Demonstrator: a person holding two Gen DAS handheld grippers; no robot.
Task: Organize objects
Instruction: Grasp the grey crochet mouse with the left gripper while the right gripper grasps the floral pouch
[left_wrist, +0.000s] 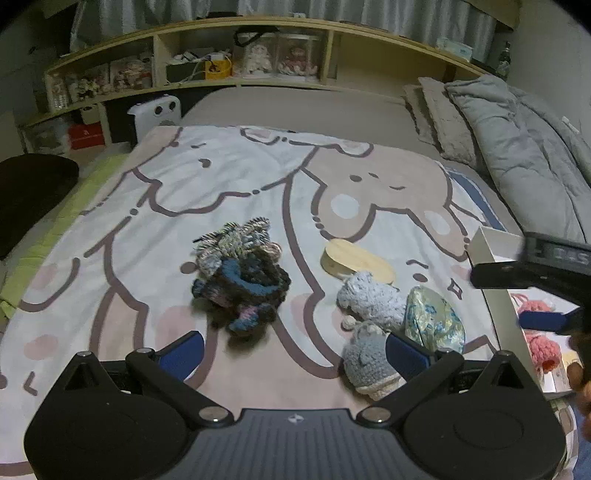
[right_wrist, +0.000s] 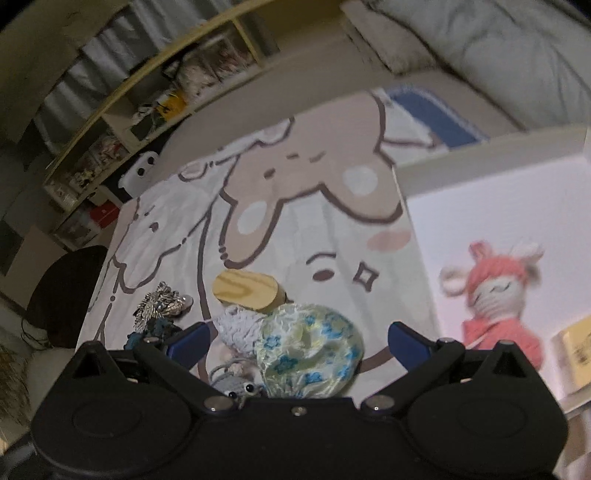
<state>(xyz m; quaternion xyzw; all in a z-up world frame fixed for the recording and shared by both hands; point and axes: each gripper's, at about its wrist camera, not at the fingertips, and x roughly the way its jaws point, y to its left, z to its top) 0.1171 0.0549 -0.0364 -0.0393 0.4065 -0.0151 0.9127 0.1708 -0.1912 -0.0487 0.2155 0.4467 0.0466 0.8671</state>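
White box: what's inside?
Inside the white box: a pink crocheted doll and a yellowish block at the edge. The rest is out of frame or behind the right gripper.

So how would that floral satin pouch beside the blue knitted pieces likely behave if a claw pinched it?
The floral pouch looks shiny and satiny, so it may slip between flat pads. Its puckered, rumpled surface suggests soft fabric that would probably squash and sag rather than hold shape. It lies slumped against the pale blue knitted piece, so it seems unlikely to roll, and is probably light.
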